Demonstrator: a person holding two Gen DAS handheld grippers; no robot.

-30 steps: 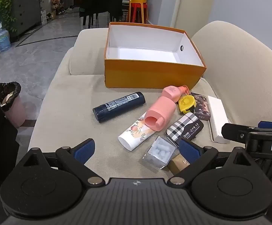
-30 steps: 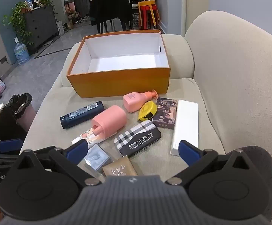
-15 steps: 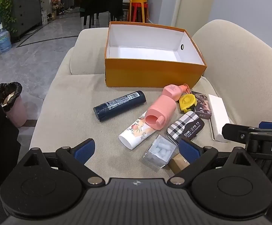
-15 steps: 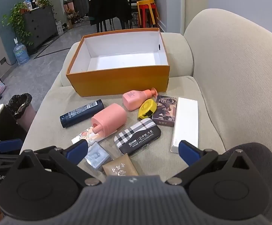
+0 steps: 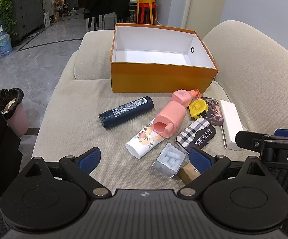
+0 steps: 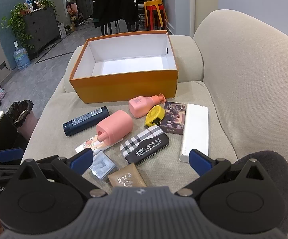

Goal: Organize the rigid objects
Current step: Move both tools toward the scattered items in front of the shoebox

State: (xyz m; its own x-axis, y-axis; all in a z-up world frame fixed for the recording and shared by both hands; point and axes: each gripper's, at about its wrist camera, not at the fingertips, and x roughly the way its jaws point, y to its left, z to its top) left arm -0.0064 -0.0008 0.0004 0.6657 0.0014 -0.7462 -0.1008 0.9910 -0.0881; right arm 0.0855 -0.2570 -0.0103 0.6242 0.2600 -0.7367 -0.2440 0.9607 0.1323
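Eleven or so small things lie in a loose cluster on the beige sofa seat (image 5: 72,119), and none is in the orange box (image 5: 160,79) yet, so by my reading the sorting is at its very start. Both tools hover low at the near edge of the cluster: the left gripper (image 5: 145,157) and the right gripper (image 6: 141,160) each have their blue-padded fingers spread wide with nothing between them.

The box is stiff card, white inside, standing open just behind the cluster. Nearest it lie a pink pump bottle (image 6: 142,105) and a yellow tape measure (image 6: 155,116), hard plastic both. A dark blue cylinder bottle (image 5: 126,112) lies on its side, apart to the left; it would roll if nudged. A fat pink cup (image 5: 168,119) rests across a flowered white tube (image 5: 144,141). Nearer are a checked black case (image 6: 145,144), a clear plastic cube (image 5: 168,160) and a tan sachet (image 6: 127,178). A long white box (image 6: 195,129) and a printed card pack (image 6: 172,117) lie flat on the right.

Next move, I judge: pick one piece, centre the fingers over its narrow side, close, lift it into the box
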